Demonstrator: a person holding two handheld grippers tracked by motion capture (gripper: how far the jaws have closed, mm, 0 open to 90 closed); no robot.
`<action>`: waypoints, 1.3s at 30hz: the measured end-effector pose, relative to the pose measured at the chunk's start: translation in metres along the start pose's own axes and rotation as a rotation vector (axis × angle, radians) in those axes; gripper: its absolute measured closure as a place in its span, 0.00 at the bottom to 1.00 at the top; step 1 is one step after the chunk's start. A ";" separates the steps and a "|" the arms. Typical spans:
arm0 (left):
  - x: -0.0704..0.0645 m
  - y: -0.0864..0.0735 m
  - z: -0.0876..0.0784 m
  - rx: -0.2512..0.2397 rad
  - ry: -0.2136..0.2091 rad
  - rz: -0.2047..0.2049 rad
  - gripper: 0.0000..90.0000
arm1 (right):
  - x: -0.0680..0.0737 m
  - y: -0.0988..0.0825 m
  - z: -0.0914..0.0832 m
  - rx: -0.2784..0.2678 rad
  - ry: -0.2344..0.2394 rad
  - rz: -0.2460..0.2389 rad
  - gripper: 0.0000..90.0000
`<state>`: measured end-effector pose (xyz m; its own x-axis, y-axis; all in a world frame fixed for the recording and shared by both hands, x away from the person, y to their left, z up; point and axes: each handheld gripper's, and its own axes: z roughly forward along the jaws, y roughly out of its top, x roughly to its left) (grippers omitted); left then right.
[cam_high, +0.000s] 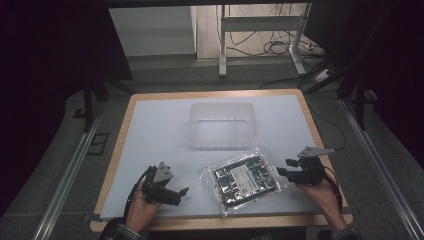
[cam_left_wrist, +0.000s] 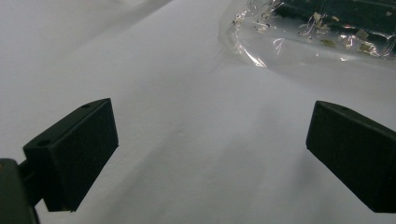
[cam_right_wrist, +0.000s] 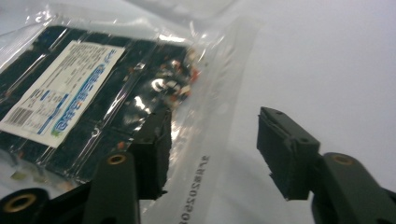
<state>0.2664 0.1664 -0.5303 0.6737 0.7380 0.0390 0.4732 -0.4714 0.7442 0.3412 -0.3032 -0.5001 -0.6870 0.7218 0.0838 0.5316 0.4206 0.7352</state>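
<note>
A clear plastic packet (cam_high: 246, 180) of dark squares with a white label lies flat; its label text is unreadable. Right gripper (cam_high: 281, 167) gapes at the packet's edge, grasping nothing; left gripper (cam_high: 184, 194), beside the packet, stands released.

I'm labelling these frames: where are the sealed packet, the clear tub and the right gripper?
packet (cam_high: 245, 179), high view, on its white label.
tub (cam_high: 222, 134), high view, on its front wall.
right gripper (cam_right_wrist: 212, 144), right gripper view, midway between fingertips.

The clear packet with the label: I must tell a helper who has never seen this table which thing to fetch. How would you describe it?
On the white table sheet, look at the near edge, in front of the translucent plastic tub. The clear packet lies flat there, holding dark squares under a white printed label.
</note>
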 end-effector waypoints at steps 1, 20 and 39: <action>0.000 0.000 0.000 0.000 0.000 0.000 0.02 | 0.000 -0.001 0.003 0.010 0.011 0.005 0.52; -0.001 0.001 0.001 0.009 -0.002 0.007 0.03 | 0.001 -0.005 0.017 0.082 0.123 0.080 0.96; -0.004 0.003 -0.002 -0.019 0.005 0.019 0.03 | 0.009 0.025 -0.014 -0.002 0.175 0.024 0.99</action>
<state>0.2638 0.1633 -0.5266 0.6800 0.7311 0.0565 0.4492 -0.4762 0.7560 0.3413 -0.2937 -0.4721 -0.7499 0.6248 0.2174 0.5480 0.4028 0.7331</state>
